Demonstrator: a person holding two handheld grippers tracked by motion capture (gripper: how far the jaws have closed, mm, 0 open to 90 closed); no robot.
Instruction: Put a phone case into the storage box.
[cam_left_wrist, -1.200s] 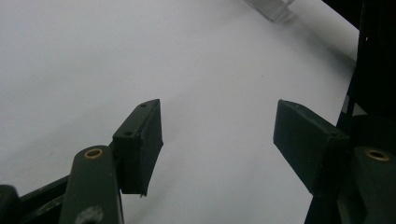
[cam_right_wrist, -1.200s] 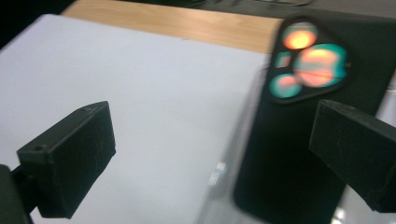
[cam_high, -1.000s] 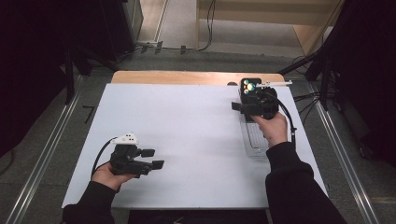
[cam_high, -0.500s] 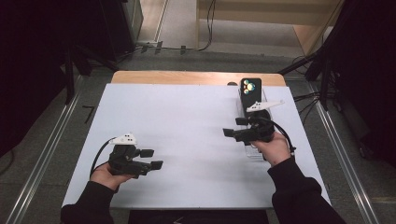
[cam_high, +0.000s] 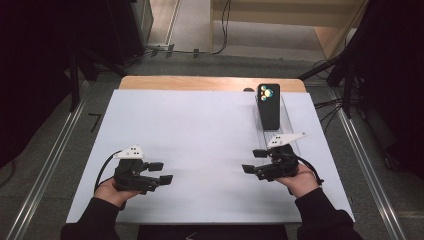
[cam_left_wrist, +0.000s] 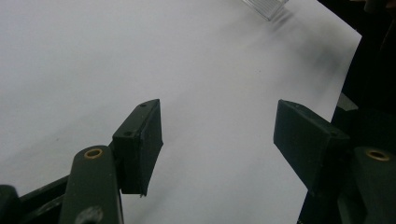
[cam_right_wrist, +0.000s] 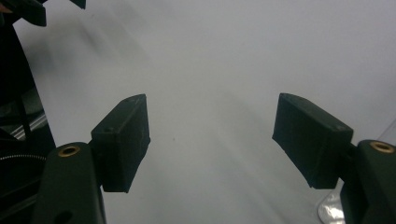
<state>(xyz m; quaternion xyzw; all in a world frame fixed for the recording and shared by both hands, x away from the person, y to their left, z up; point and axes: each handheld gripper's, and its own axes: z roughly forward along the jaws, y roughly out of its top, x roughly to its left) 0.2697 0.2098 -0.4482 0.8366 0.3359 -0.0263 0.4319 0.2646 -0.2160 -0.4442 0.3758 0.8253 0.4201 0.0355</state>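
- Dark phone-like block (cam_high: 268, 105) with coloured dots on its top face stands in the far end of a clear tray (cam_high: 288, 131), at the far right of the white table sheet (cam_high: 200, 145). It looks upright or leaning slightly; I cannot tell which.
- Nothing touches the block. Judged from that, the placing step reads as done.
- Right gripper (cam_high: 254, 161) sits at the near end of the tray, well apart from the block, jaws pointing toward the sheet's middle. Jaws have just been closing a little, with nothing between them; they stand spread over bare sheet in the right gripper view (cam_right_wrist: 210, 140).
- Left gripper (cam_high: 161, 172) rests far across the sheet from the tray, near the front left edge, jaws also spread and empty (cam_left_wrist: 217, 140).
- A corner of the clear tray shows at the top of the left gripper view (cam_left_wrist: 266, 7).
- What is left, as I judge it: little or nothing here; both hands appear parked.
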